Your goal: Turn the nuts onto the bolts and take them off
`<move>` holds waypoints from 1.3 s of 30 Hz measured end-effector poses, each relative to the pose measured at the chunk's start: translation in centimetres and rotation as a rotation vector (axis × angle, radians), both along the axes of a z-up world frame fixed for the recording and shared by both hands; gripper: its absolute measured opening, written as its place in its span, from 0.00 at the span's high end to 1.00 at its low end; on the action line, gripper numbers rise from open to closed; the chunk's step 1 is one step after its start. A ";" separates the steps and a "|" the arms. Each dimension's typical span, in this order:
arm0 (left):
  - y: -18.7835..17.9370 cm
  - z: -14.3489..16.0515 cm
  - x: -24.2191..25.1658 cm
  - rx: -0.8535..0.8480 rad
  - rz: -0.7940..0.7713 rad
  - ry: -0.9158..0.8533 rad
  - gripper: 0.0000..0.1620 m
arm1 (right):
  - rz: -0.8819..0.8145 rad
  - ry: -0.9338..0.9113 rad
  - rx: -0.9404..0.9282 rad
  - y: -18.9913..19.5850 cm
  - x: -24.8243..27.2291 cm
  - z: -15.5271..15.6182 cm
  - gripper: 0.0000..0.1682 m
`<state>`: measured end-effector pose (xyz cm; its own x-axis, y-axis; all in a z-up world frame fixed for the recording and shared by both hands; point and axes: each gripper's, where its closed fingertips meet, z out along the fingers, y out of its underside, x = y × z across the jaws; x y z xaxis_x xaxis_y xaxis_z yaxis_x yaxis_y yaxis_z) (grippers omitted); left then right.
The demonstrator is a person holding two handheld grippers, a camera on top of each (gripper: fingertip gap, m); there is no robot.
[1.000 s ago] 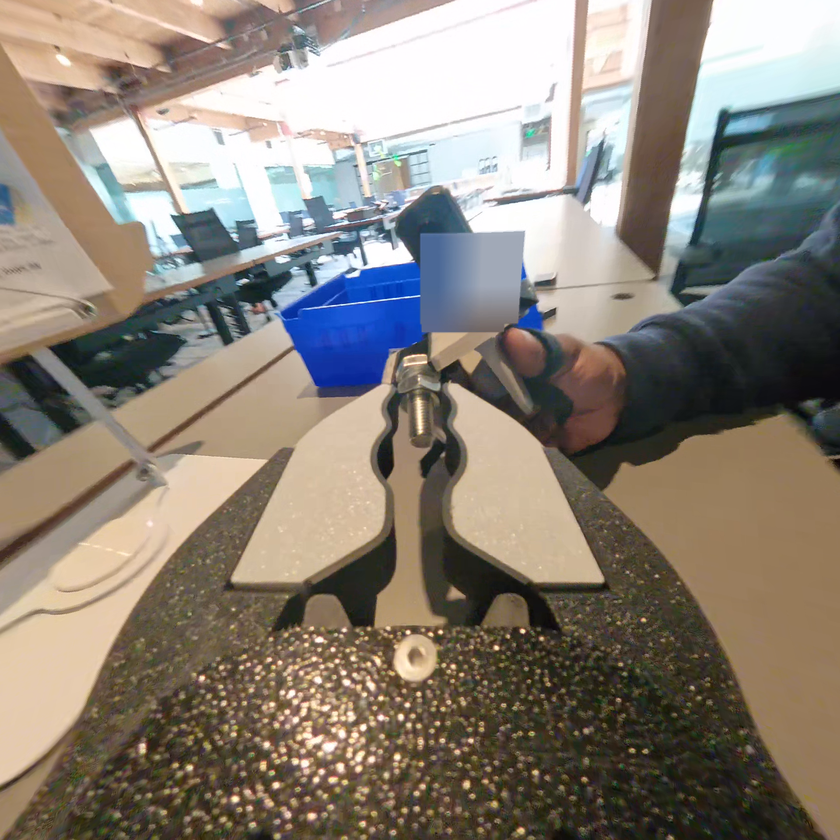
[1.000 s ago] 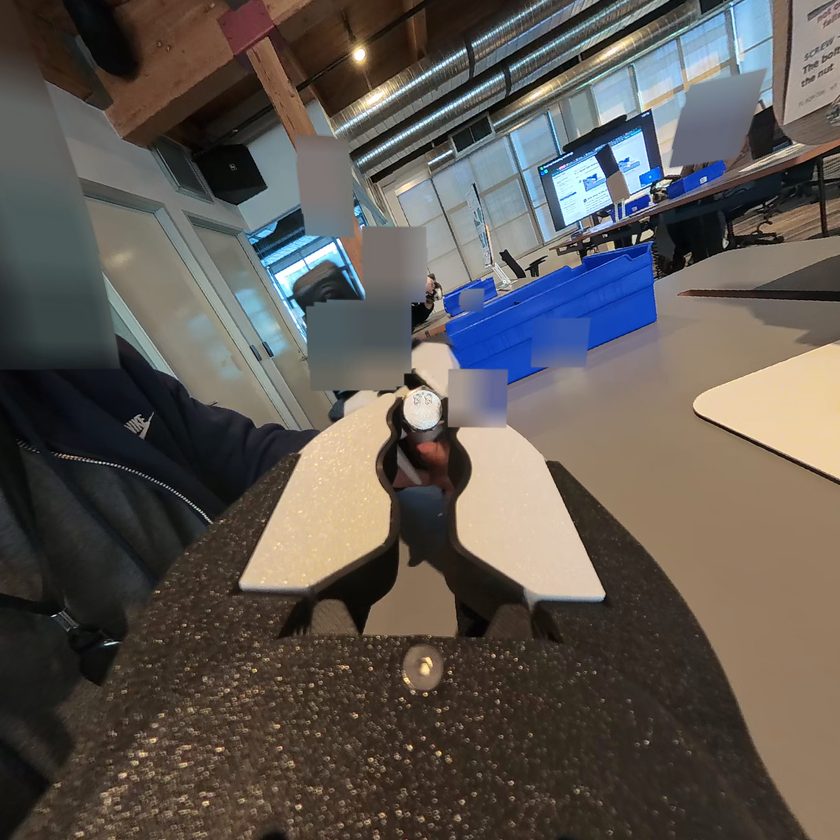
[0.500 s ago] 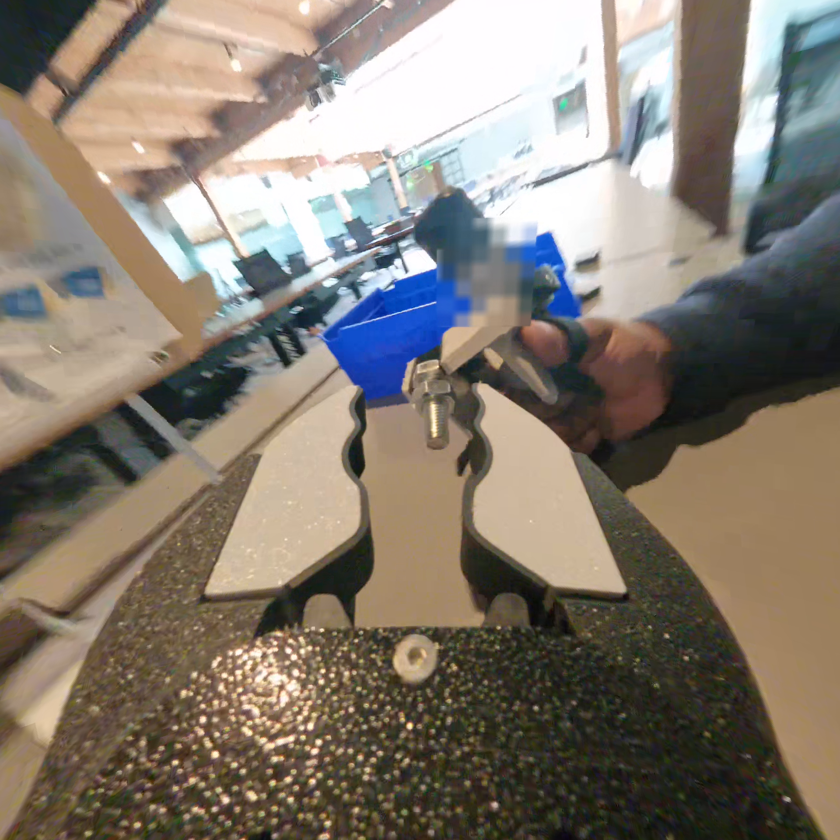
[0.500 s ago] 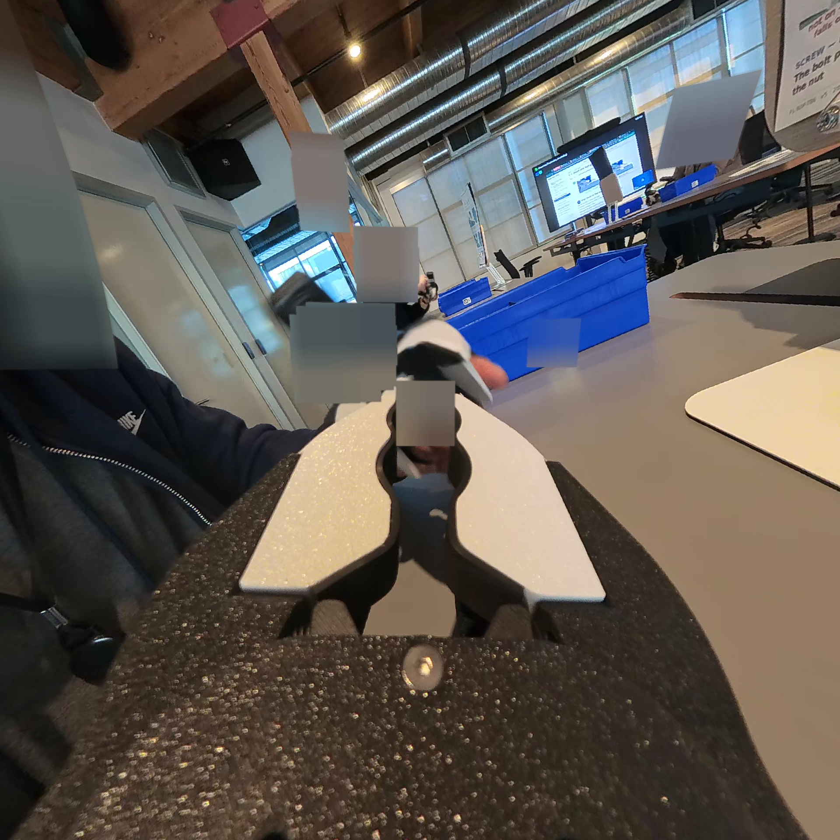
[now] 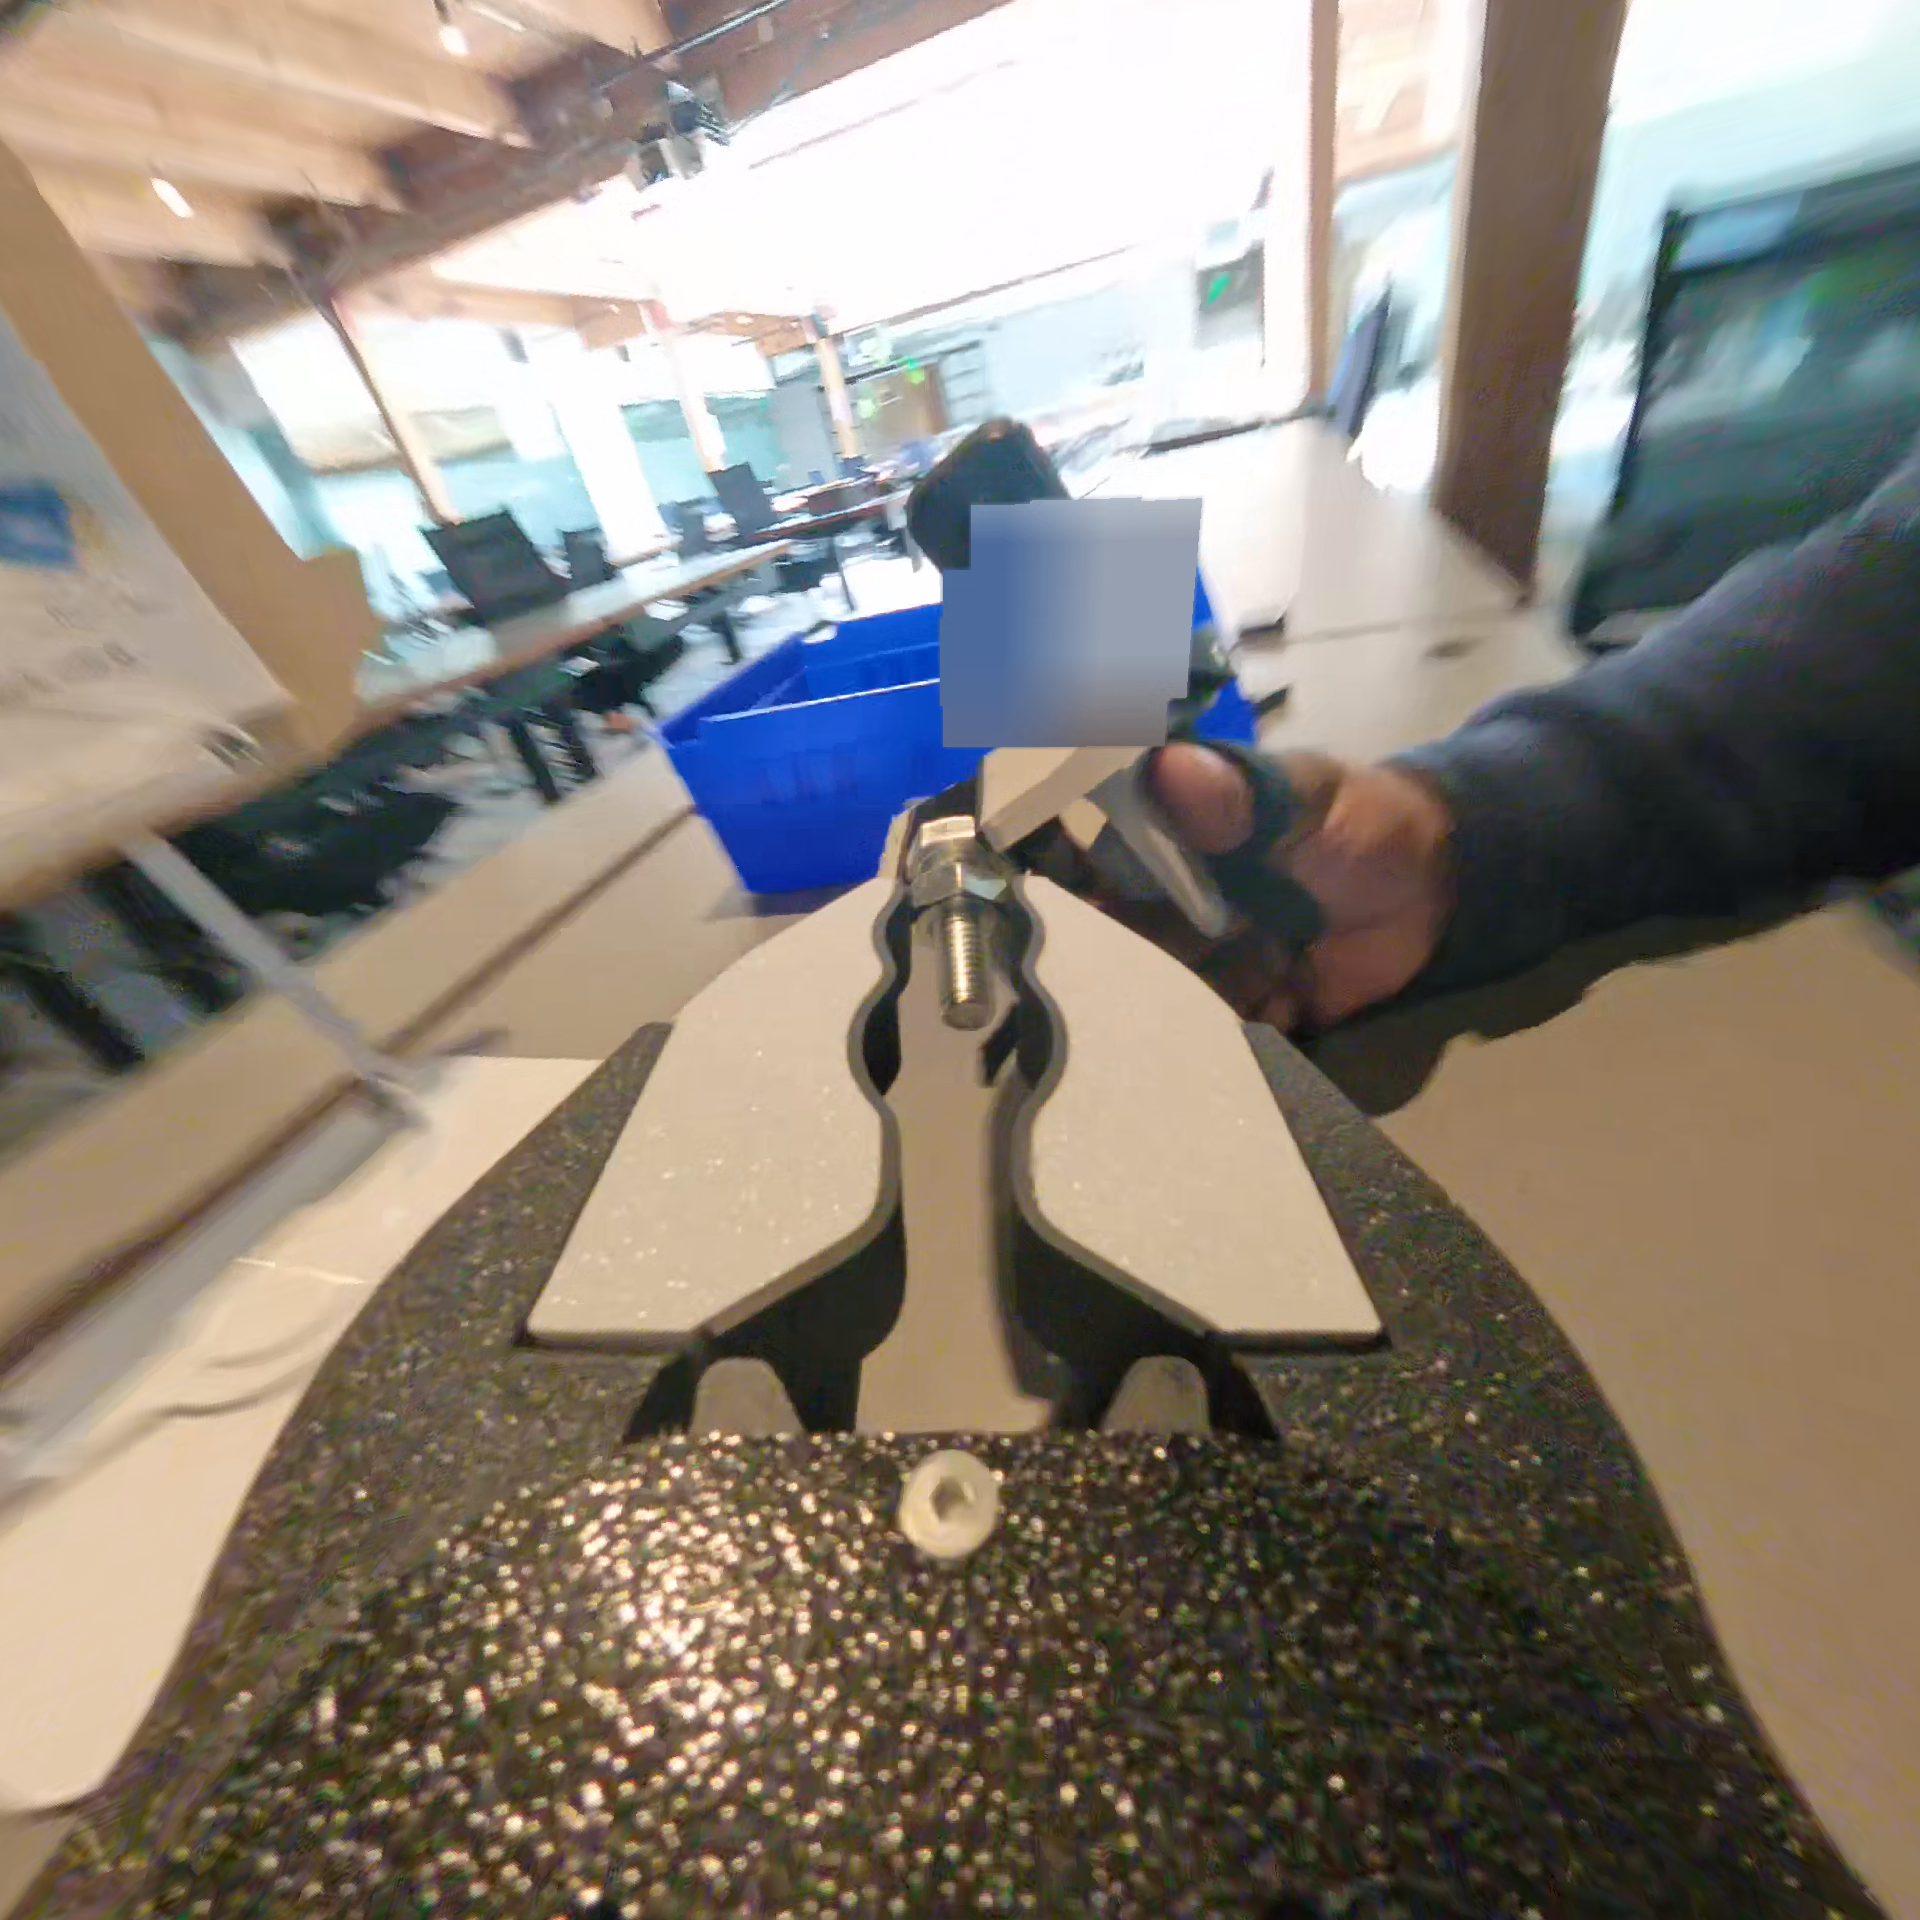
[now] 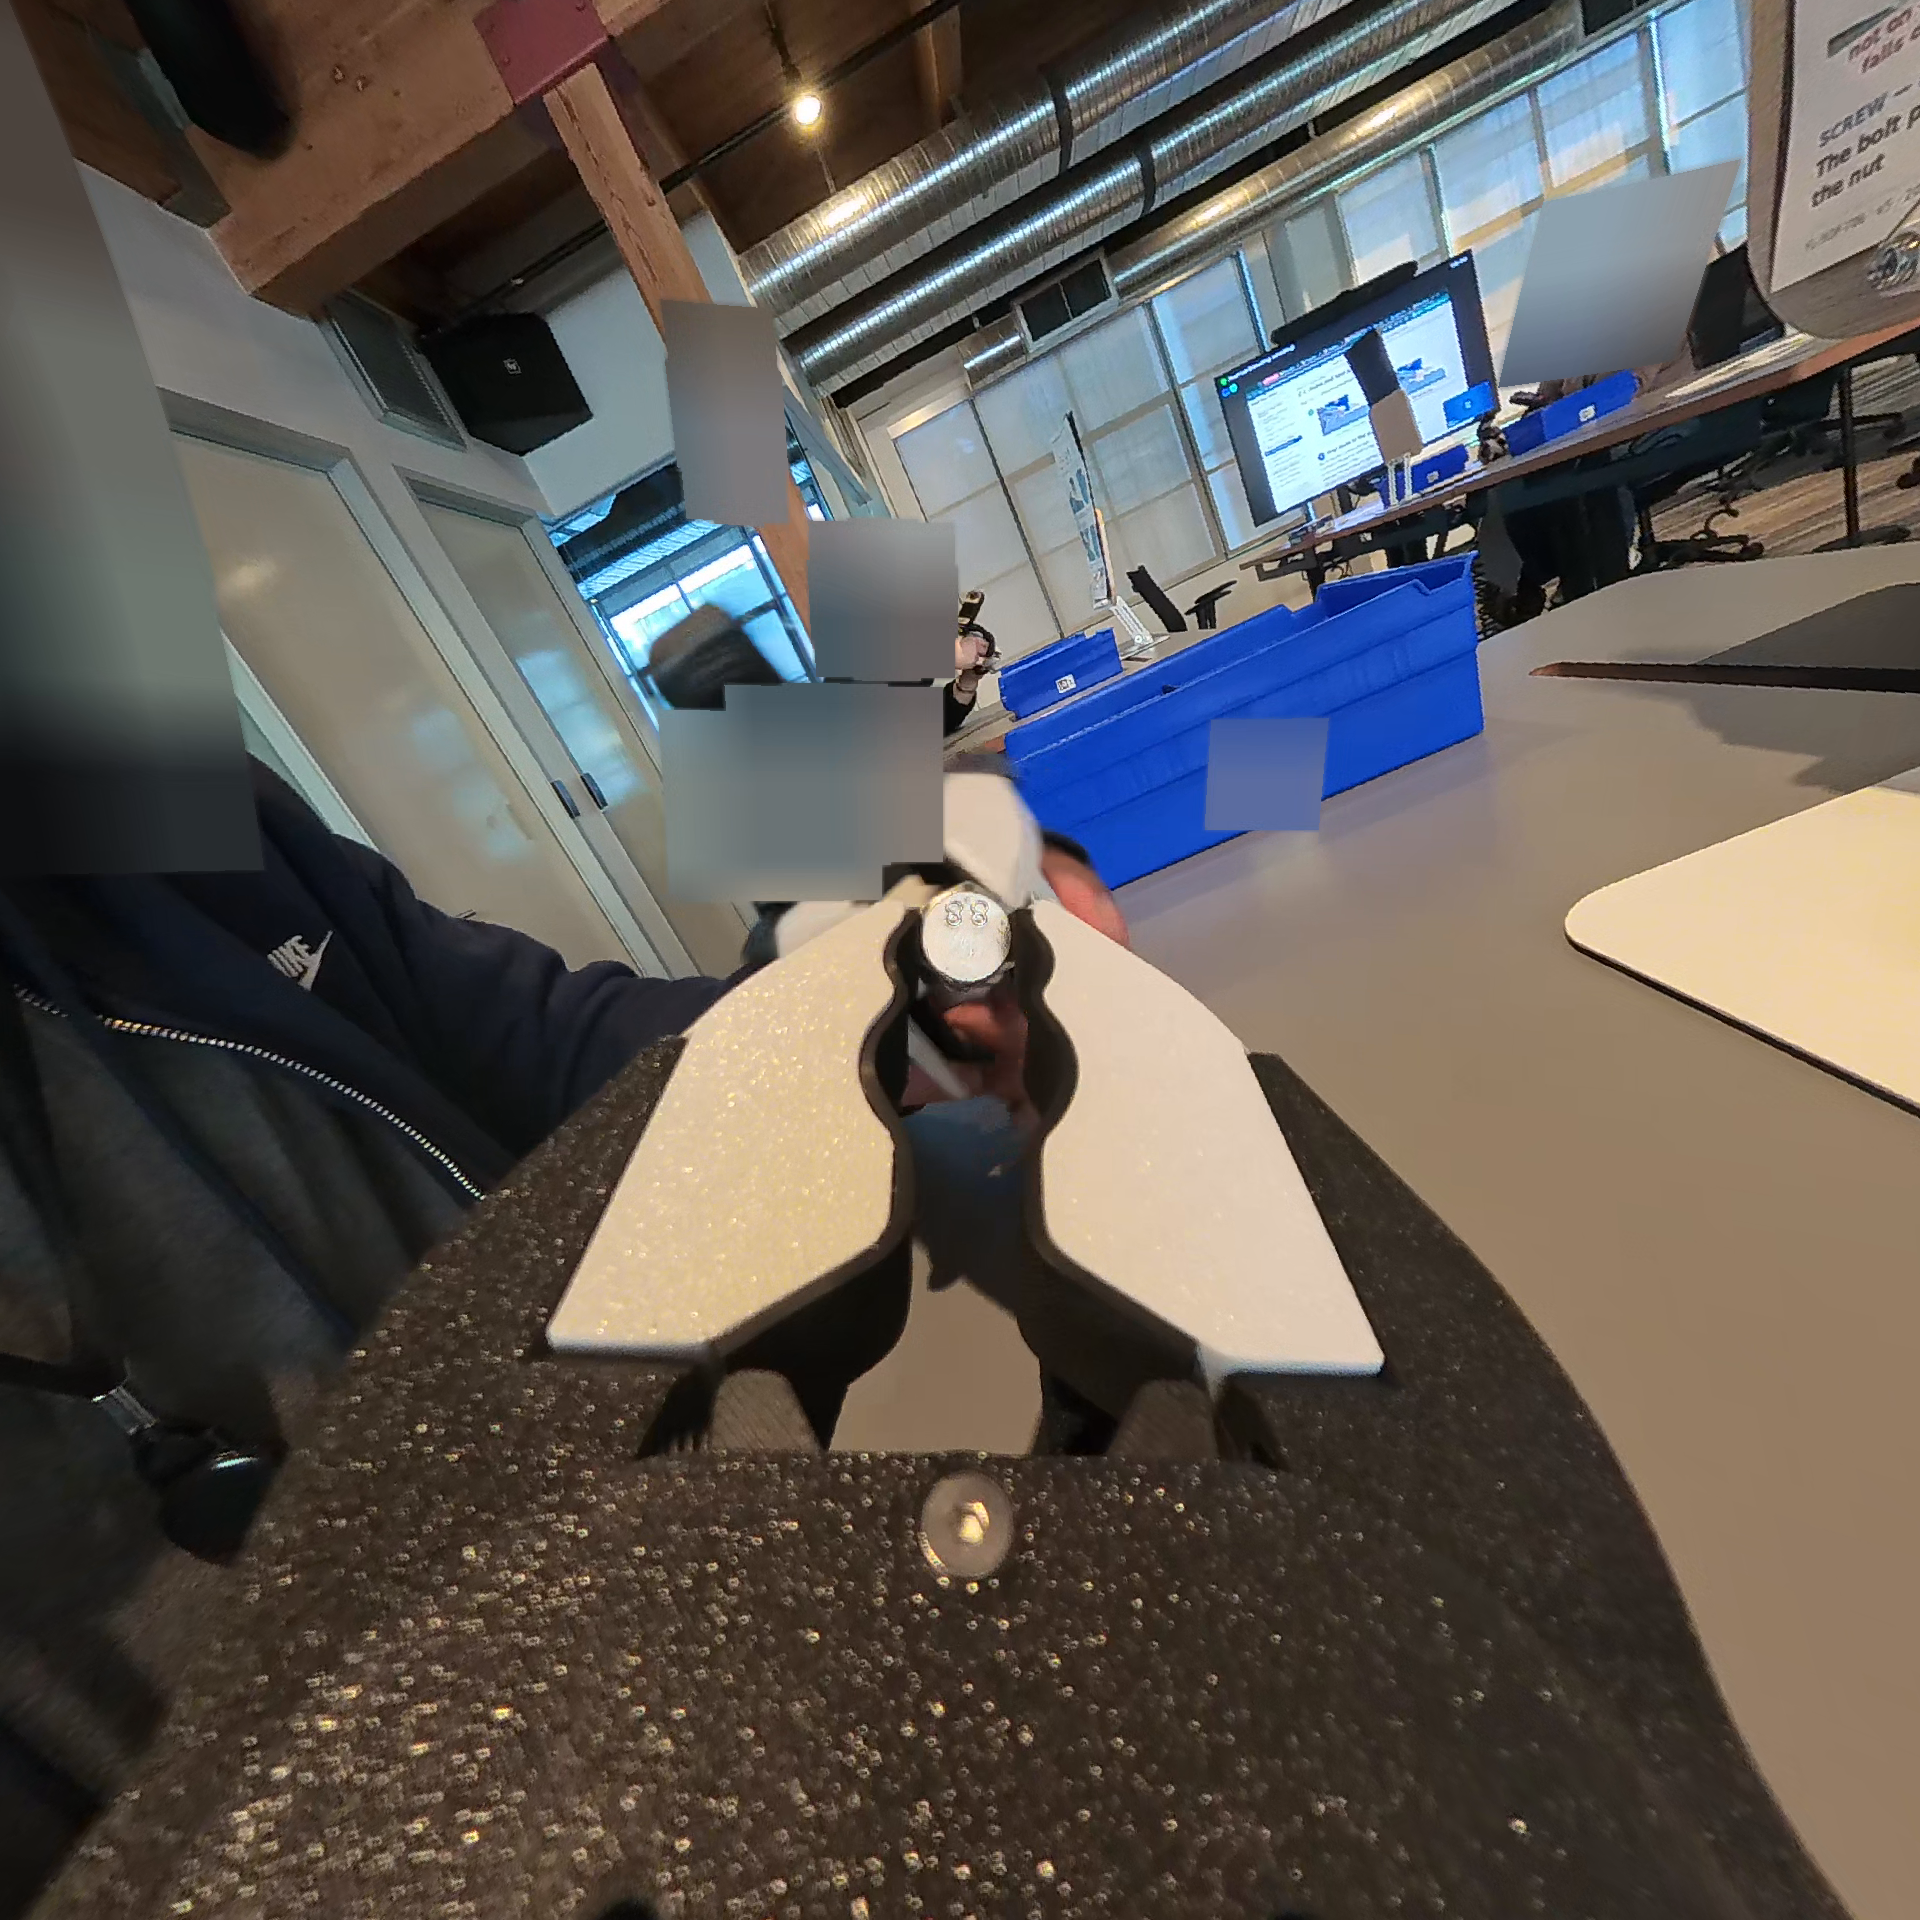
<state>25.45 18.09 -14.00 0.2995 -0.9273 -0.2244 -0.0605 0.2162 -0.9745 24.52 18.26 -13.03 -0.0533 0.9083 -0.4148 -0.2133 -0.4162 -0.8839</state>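
A steel bolt point(image 5: 962, 966) is held in the air between my two grippers, its threaded end pointing at the left wrist camera. A steel nut point(image 5: 954, 881) sits on its thread. My left gripper point(image 5: 958, 883) is shut on the nut at its fingertips. My right gripper point(image 6: 966, 935) is shut on the bolt's round head point(image 6: 966, 940), which faces the right wrist camera. The right gripper point(image 5: 1049, 800) and the hand point(image 5: 1340, 883) holding it show just beyond the nut in the left wrist view. The shaft is hidden in the right wrist view.
A blue bin point(image 5: 821, 769) stands on the grey table behind the bolt; it also shows in the right wrist view point(image 6: 1351, 675). A white mat point(image 6: 1766, 935) lies on the table. A sign on a clear stand point(image 5: 94, 634) is at the left. The tips of both grippers are at nearly the same place.
My left gripper opened, let go of the nut and tilted, then came back level and shut on the nut again. My right gripper kept hold of the bolt head.
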 end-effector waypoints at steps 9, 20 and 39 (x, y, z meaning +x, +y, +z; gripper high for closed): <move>-0.3 0.4 0.0 0.470 0.168 0.153 0.84 | -0.002 0.008 -0.006 0.1 0.1 0.1 0.90; 0.0 0.0 0.1 -0.042 -0.011 -0.020 0.78 | 0.000 0.014 -0.009 0.1 0.2 0.1 0.90; 0.5 0.3 -0.2 0.568 0.267 0.222 0.78 | -0.011 -0.009 0.003 0.0 -0.1 -0.1 0.90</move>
<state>25.27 18.56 -13.71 0.3932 -0.5469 -0.7391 -0.3695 0.6421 -0.6717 24.47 18.30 -13.12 -0.0400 0.9101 -0.4124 -0.2096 -0.4112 -0.8871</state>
